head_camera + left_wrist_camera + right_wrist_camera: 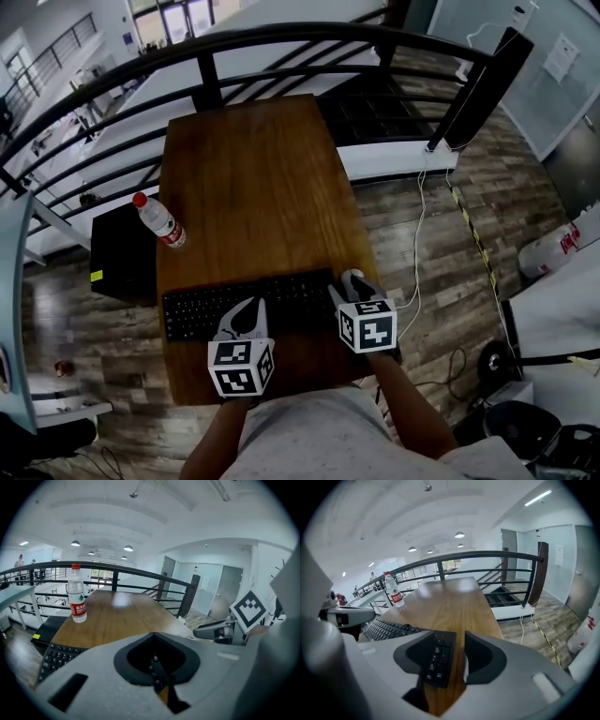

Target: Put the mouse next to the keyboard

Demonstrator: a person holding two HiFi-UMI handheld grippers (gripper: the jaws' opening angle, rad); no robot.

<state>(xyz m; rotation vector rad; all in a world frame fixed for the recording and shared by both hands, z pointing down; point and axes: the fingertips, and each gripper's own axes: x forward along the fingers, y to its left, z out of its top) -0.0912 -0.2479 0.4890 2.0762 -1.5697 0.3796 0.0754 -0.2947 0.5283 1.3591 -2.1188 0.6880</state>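
Take the keyboard [192, 314] as the fixed reference: laid crosswise on the near end of the table [253, 159], keys up, long side toward the person.

Find the left gripper [246, 314] poised over the middle of the keyboard. Read its jaws as pressed together tip to tip and gripping nothing, with only keys and a sliver of wood visible through the hollow behind the tips. Judge it idle, held clear of the work.

Find the right gripper [354, 284] at the keyboard's right end. Read its jaws as slightly parted and empty, with only the keyboard's end keys and bare wood between them. Judge this position as chosen for the strip of table just beside the keyboard, the likely set-down place.

Do not expect to locate the mouse: not made out in any view. Treat the pale rounded shape at the right gripper's tips in the head view as undecided, jaw or mouse. Assume the mouse hidden under that gripper or outside the pictures.

Note the bottle [159, 220] upright near the table's left edge, well apart from both grippers. Expect the table's near edge to be covered by the person's arms and torso.
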